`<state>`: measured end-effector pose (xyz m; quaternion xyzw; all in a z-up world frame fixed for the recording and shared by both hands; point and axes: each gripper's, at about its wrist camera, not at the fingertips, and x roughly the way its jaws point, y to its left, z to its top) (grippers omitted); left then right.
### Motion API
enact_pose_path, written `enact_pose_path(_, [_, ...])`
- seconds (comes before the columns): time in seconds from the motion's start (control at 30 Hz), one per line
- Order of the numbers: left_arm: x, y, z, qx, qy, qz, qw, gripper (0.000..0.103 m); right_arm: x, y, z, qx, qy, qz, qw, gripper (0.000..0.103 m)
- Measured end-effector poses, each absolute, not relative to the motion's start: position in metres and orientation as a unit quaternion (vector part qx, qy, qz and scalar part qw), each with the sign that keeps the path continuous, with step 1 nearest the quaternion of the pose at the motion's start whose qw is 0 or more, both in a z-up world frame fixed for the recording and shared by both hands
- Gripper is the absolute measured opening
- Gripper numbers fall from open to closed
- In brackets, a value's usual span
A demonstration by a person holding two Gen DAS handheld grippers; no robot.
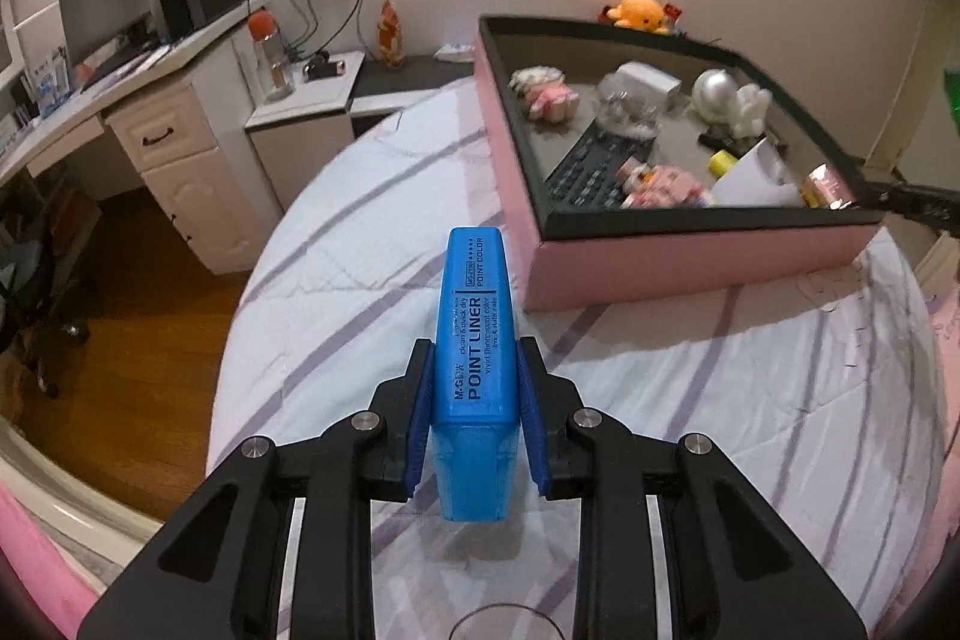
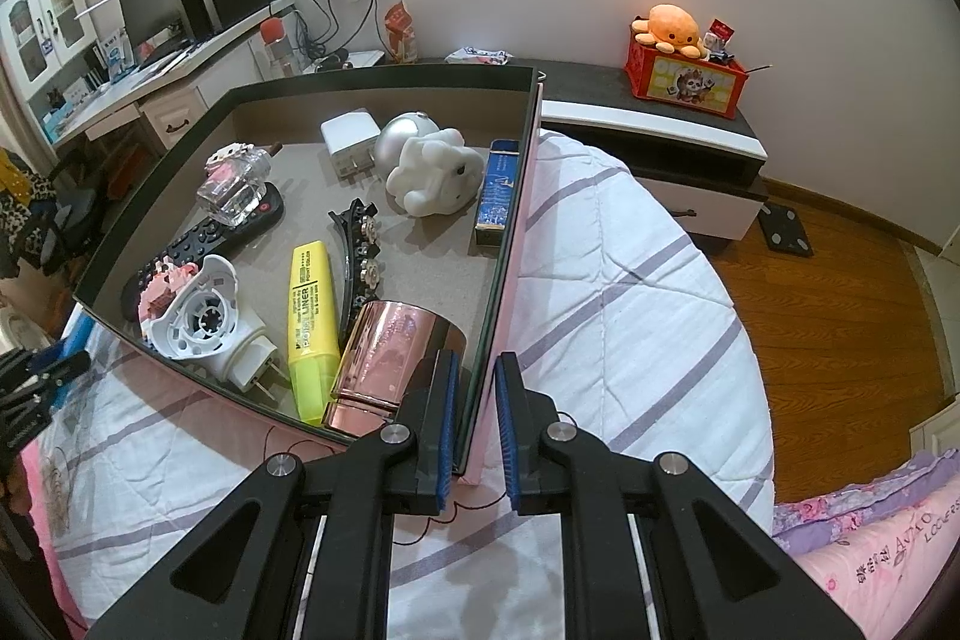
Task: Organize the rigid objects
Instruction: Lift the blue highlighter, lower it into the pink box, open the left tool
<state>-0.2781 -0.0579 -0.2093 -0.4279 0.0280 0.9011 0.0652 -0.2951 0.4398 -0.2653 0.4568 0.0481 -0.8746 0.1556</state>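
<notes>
**Left wrist view: blue highlighter pinched above the quilt, right claw clamped on the box wall**

In your left wrist view, the left gripper (image 1: 474, 388) pinches a flat blue plastic highlighter (image 1: 474, 340) marked POINT LINER, both blue pads pressed on its sides, its far end pointing to 12 o'clock. Below it lies the white quilt with purple stripes (image 1: 372, 244). Further off, at 1 o'clock, sits the shallow pink cardboard box with a black rim (image 1: 690, 268), resting on the quilt and well apart from the highlighter.

In your right wrist view, the right gripper (image 2: 477, 418) has its pads pressed onto the near right wall of that box, close to the corner. Just inside, at 11 o'clock, a shiny rose-gold cylinder (image 2: 390, 358) lies touching a yellow highlighter (image 2: 309, 316). Beside these, at 10 o'clock, is a white round plug adapter (image 2: 210, 322), then a black remote control (image 2: 204, 238). Farthest, at 12 o'clock, stands a white rubbery figurine (image 2: 432, 172).
</notes>
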Motion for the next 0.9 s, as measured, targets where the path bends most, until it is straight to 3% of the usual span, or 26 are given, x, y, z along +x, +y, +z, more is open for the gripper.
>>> enact_pose_path(0.27, [-0.264, -0.054, -0.151, -0.36, 0.049, 0.929, 0.076, 0.026, -0.295, 0.439, -0.264, 0.455, 0.058, -0.875, 0.156, 0.014])
enact_pose_path(0.43, [-0.293, -0.038, -0.13, -0.356, 0.061, 0.926, 0.107, 0.027, -0.295, 0.438, -0.264, 0.454, 0.066, -0.875, 0.155, 0.014])
enact_pose_path(0.9, [-0.394, 0.088, -0.182, -0.446, 0.115, 0.868, 0.184, 0.027, -0.299, 0.444, -0.265, 0.456, 0.052, -0.871, 0.175, 0.016])
